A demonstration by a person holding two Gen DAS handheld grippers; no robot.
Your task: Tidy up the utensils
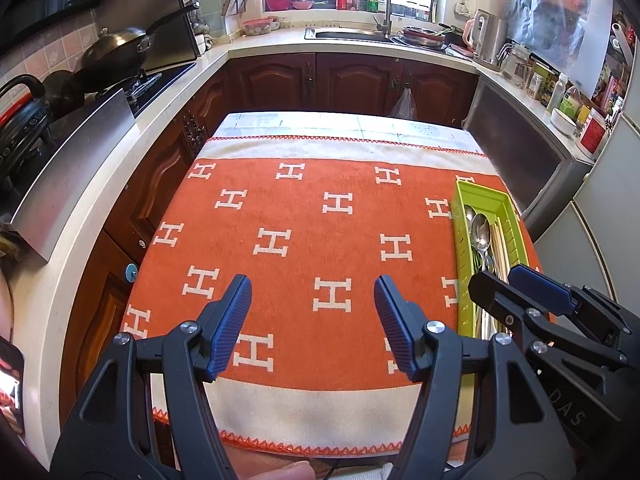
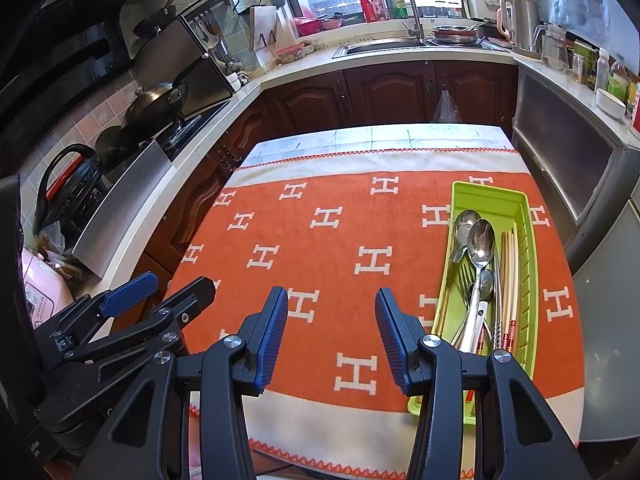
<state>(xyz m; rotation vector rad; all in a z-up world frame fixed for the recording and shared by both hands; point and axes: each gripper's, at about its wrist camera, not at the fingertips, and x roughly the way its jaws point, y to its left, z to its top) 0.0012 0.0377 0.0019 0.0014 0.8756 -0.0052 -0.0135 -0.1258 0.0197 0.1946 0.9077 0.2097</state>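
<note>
A lime-green utensil tray [image 2: 489, 195] lies on the right side of the orange cloth with white H marks [image 2: 340, 240]. Inside the tray are several metal spoons [image 2: 481, 242], a fork [image 2: 465, 276] and pale chopsticks [image 2: 510, 264]. My right gripper [image 2: 332, 292] hovers over the cloth's near edge, just left of the tray, open with nothing between its fingers. My left gripper [image 1: 313, 280] hangs over the near middle of the cloth, open and empty. In the left wrist view the tray [image 1: 480, 191] sits at far right, with the right gripper [image 1: 507, 277] in front of its near end.
A counter with a wok on the stove [image 1: 116, 46] runs along the left. The sink [image 1: 348, 34] is at the back, and a grey cabinet [image 2: 560, 160] and fridge stand to the right. A black cooker [image 2: 68, 188] sits at the near left.
</note>
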